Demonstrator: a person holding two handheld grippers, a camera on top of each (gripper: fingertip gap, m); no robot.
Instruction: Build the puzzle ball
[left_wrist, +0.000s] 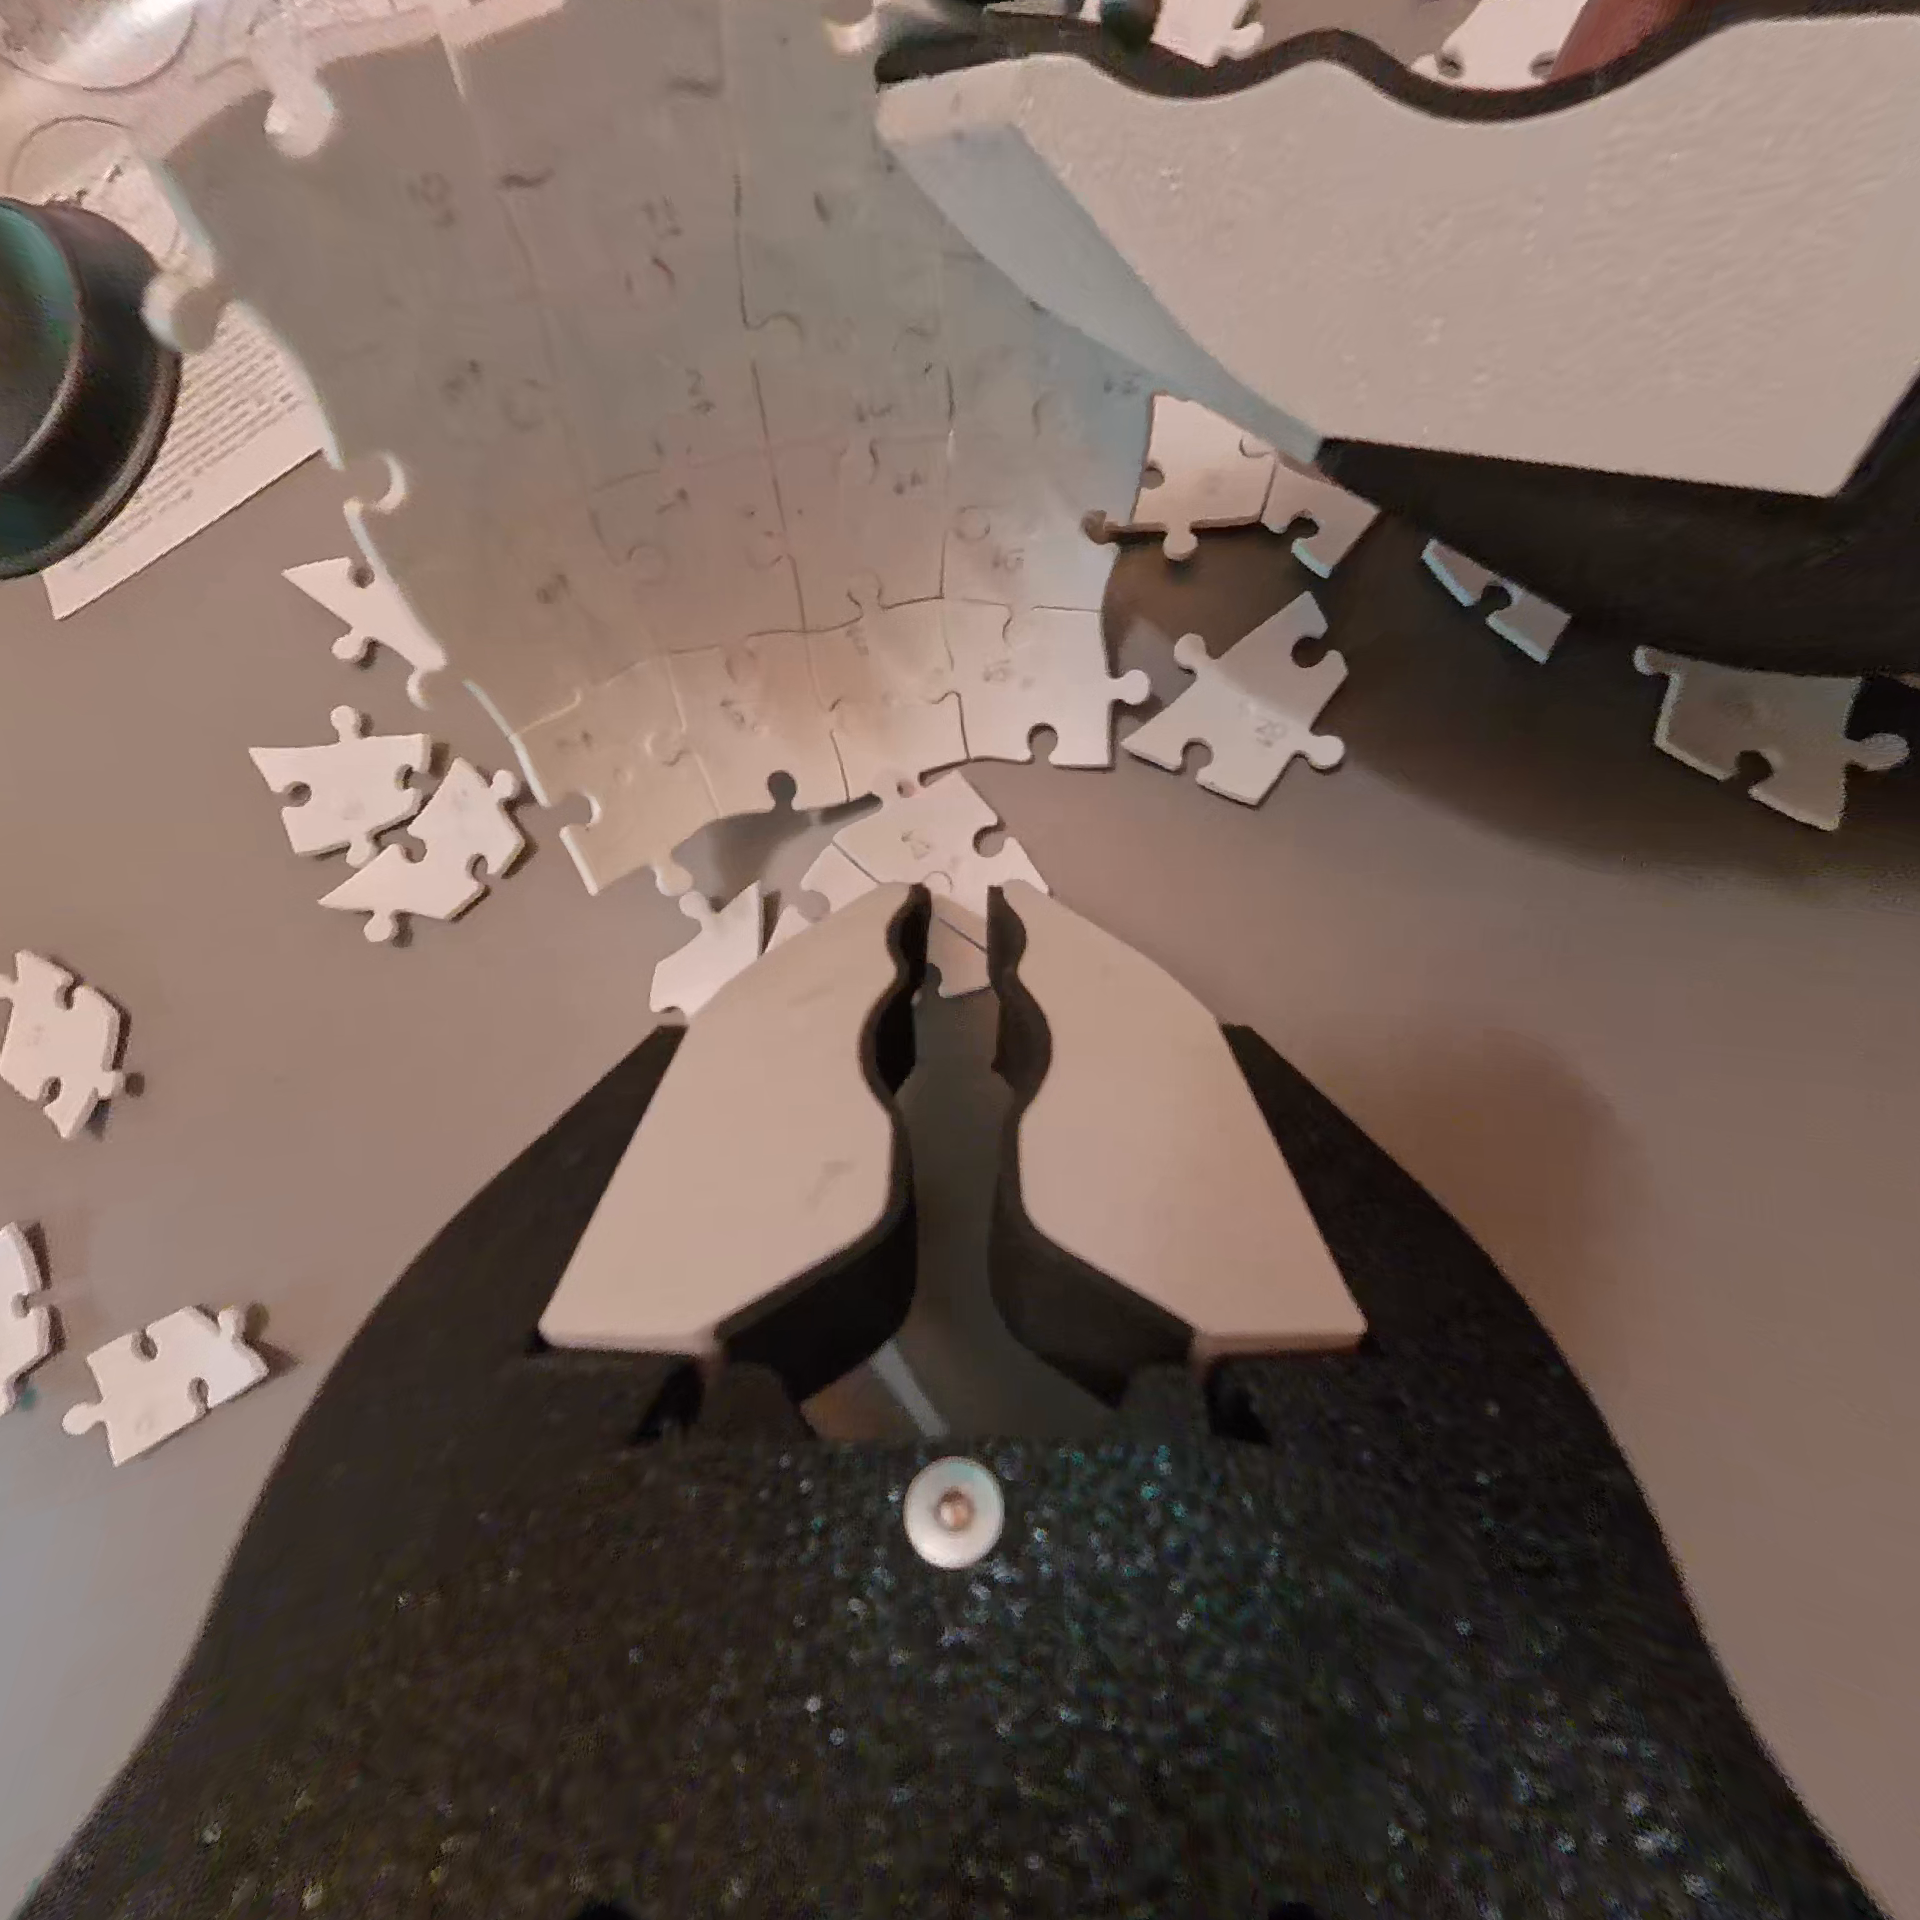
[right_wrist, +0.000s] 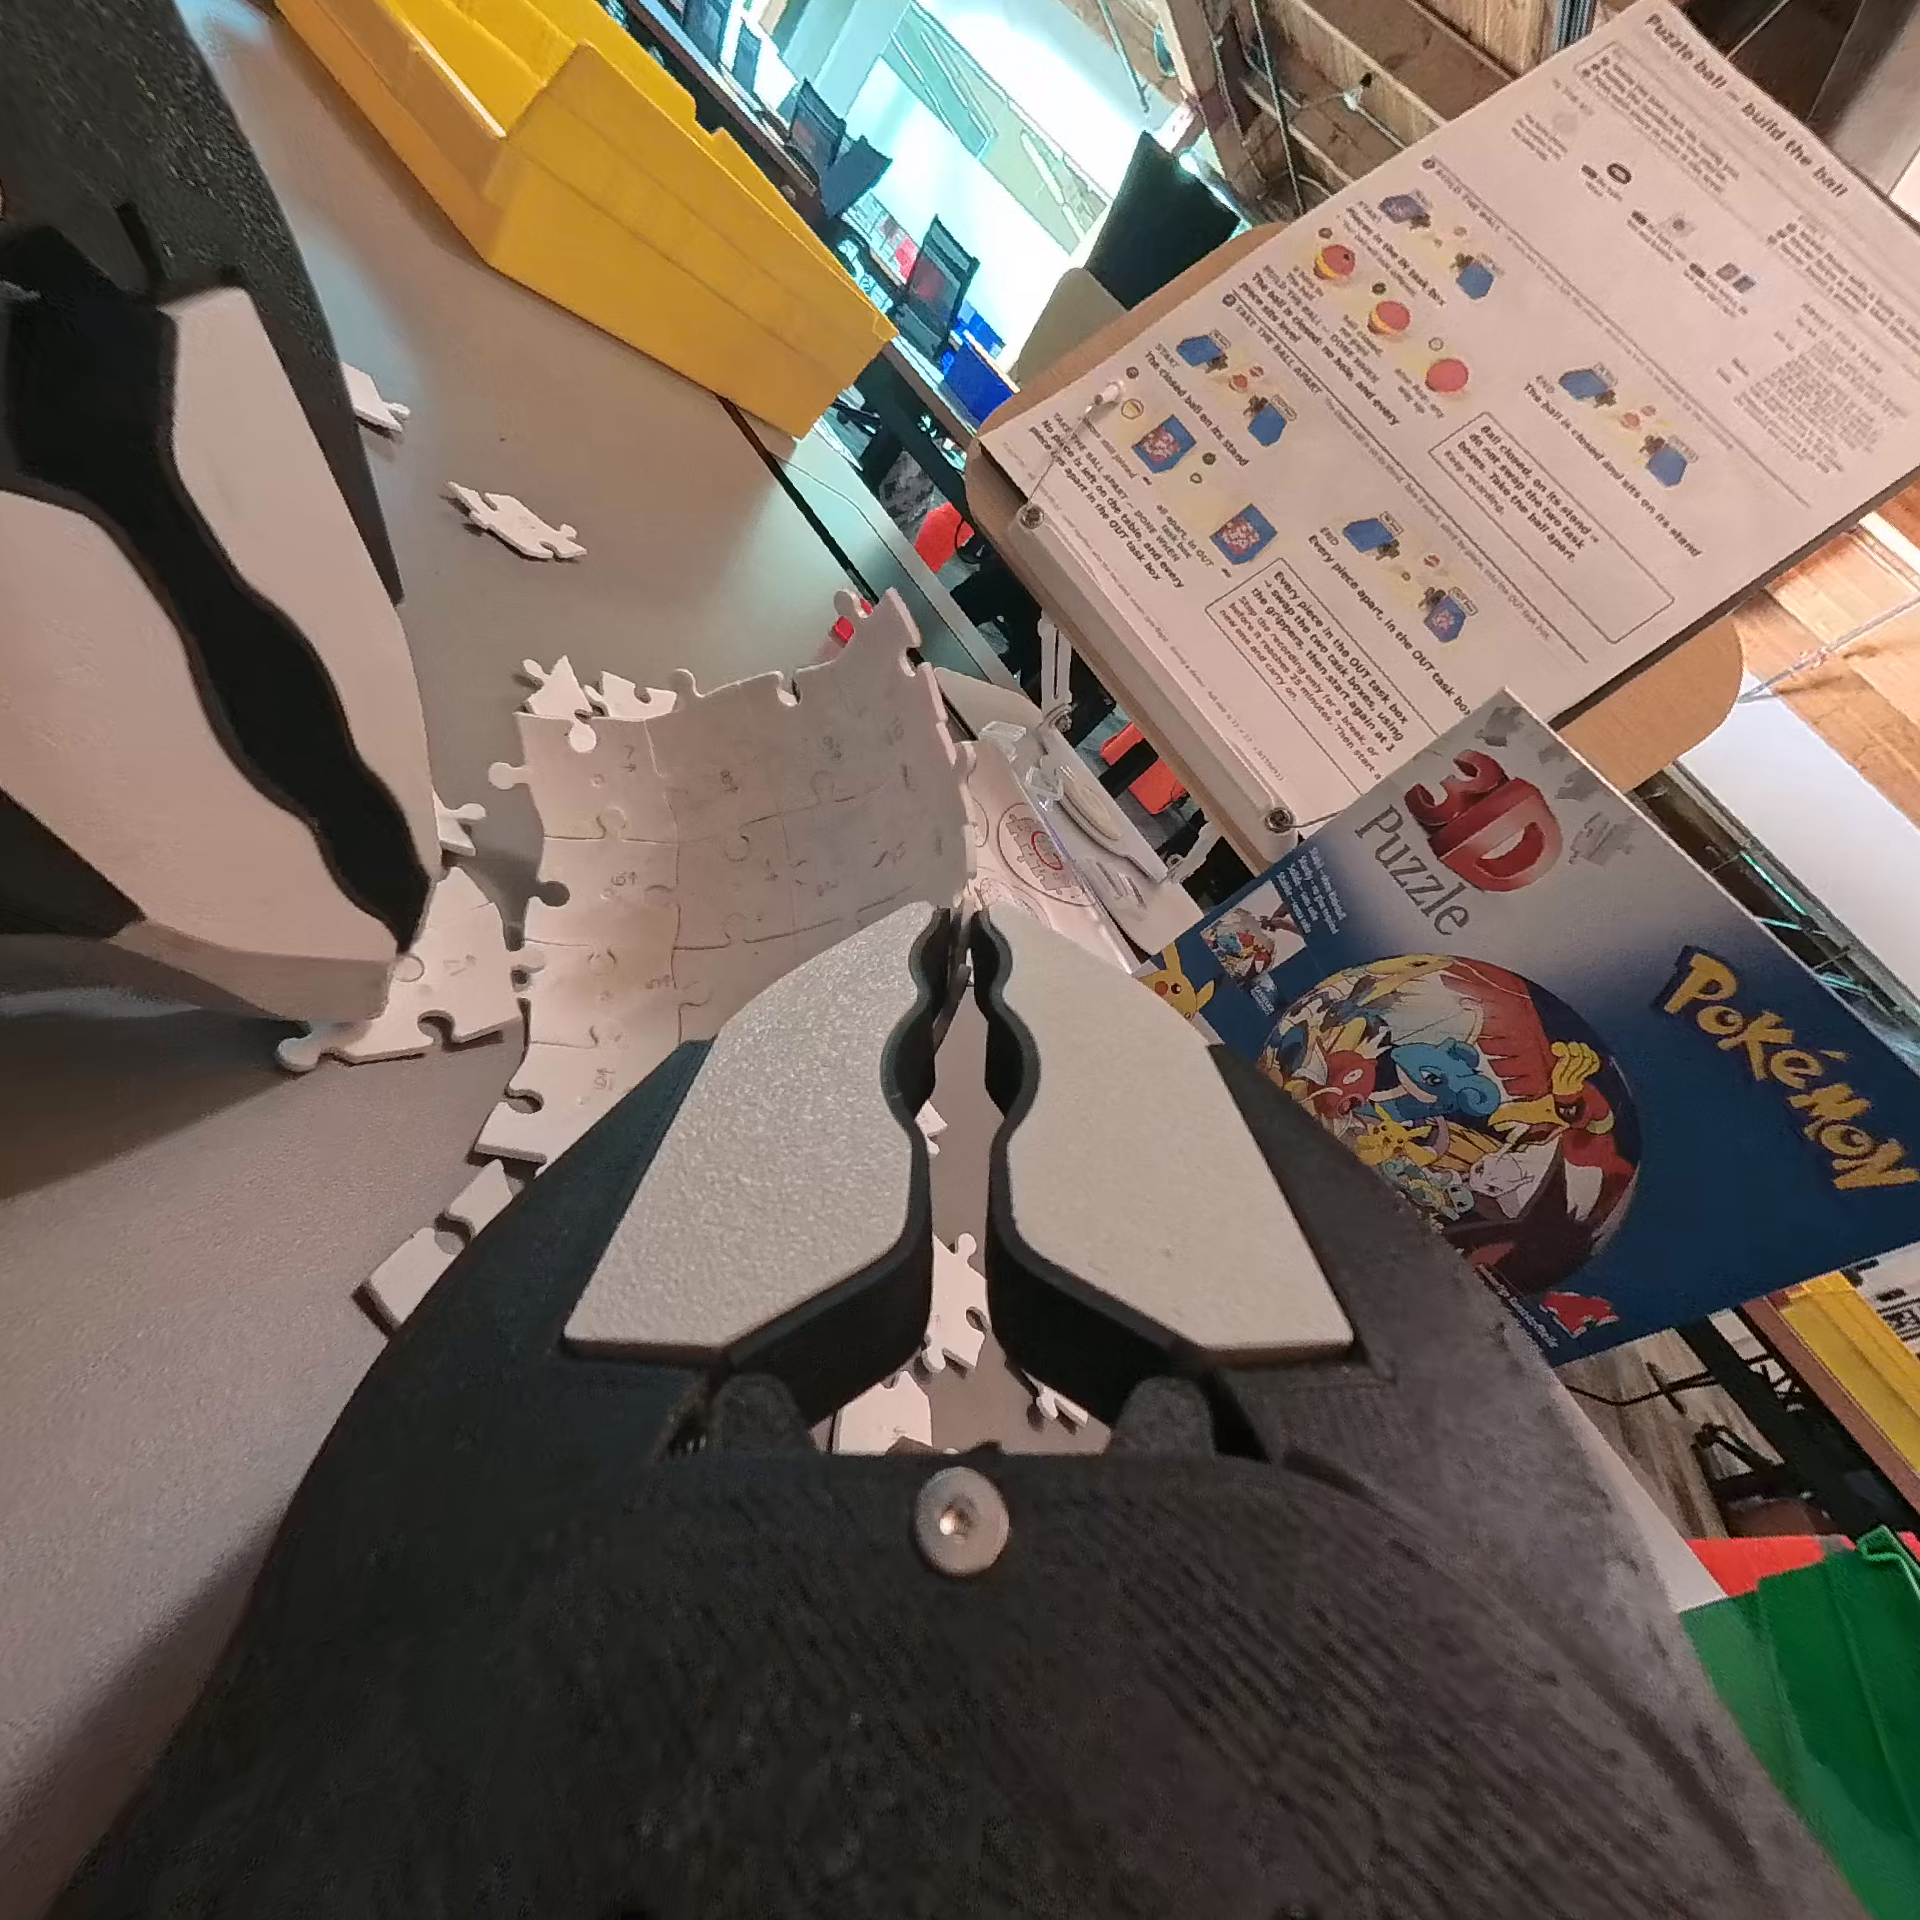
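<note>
Left wrist view: the left gripper (left_wrist: 958, 914) was brought almost together over a white puzzle piece (left_wrist: 920, 836) at the near edge of the curved assembled puzzle shell (left_wrist: 727, 499) — a narrow slot was left between the fingertips, and whether the pads pressed on the piece could not be told. Just left of that piece a piece-shaped hole (left_wrist: 764, 836) was seen in the shell. Loose white pieces (left_wrist: 384, 821) were scattered on the grey table (left_wrist: 1455, 1039) on both sides, and a dark round stand (left_wrist: 62, 384) was seen at the left edge on a printed sheet (left_wrist: 208, 457).

In the right wrist view the right gripper (right_wrist: 964, 940) was seen nearly pressed together — apparently pinching the shell's thin right edge (right_wrist: 951, 831), though the contact was blurred. The shell stood tilted up from the table, with a blue puzzle box (right_wrist: 1558, 1039) to the right, an instruction board (right_wrist: 1455, 364) above it, and yellow bins (right_wrist: 644, 208) farther back.
</note>
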